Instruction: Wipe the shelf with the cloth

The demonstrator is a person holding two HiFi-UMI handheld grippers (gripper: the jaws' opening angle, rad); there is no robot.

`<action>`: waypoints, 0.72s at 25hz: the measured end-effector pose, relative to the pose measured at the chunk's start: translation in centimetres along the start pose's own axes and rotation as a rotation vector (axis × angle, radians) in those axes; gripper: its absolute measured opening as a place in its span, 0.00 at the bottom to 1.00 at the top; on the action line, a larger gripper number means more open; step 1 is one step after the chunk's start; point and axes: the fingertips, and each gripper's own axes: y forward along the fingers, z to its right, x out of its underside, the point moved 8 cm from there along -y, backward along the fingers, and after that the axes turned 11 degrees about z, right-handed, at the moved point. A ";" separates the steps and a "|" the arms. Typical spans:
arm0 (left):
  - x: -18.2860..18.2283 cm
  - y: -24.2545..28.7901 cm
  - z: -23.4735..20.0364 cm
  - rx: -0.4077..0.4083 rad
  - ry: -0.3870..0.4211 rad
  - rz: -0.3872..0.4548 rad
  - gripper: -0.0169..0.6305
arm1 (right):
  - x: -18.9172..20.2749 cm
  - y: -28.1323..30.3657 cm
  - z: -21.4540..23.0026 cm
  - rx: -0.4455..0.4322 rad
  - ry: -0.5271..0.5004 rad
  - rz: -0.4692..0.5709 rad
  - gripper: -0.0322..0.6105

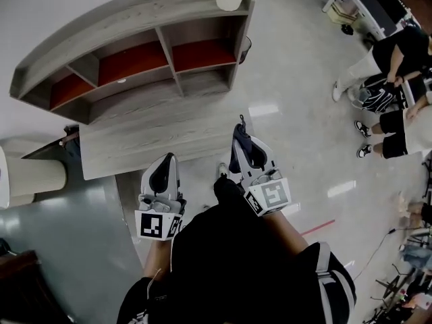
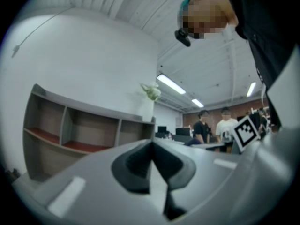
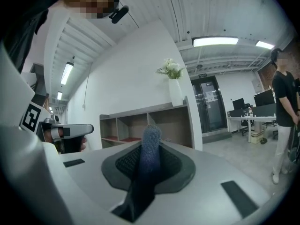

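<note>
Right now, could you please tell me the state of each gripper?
Left gripper: jaws shut, nothing between them.
Right gripper: jaws shut on the dark blue cloth.

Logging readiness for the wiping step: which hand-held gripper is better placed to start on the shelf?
Right. The right hand-held gripper is shut on the cloth and pointed at the shelf; the left hand-held gripper is shut with nothing between its jaws. Neither touches the shelf.
</note>
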 end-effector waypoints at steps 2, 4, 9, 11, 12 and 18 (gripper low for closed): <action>0.5 2.1 0.1 -0.008 -0.001 -0.006 0.03 | 0.1 1.4 1.7 -0.007 -0.001 -0.010 0.13; 1.1 4.1 0.2 -0.009 -0.003 -0.011 0.03 | 0.3 2.8 3.3 -0.013 0.000 -0.014 0.13; 2.2 8.0 -0.1 -0.031 -0.013 -0.009 0.03 | 0.9 6.2 6.6 -0.028 -0.003 -0.017 0.13; 2.3 8.9 -0.3 -0.039 -0.009 -0.007 0.03 | 1.0 7.2 7.5 -0.023 -0.004 -0.018 0.13; 2.3 9.2 -0.5 -0.039 -0.009 -0.007 0.03 | 1.1 7.5 7.7 -0.018 -0.001 -0.019 0.13; 3.1 11.2 -3.0 -0.002 -0.023 -0.006 0.03 | 2.0 10.3 7.9 0.026 -0.004 -0.021 0.13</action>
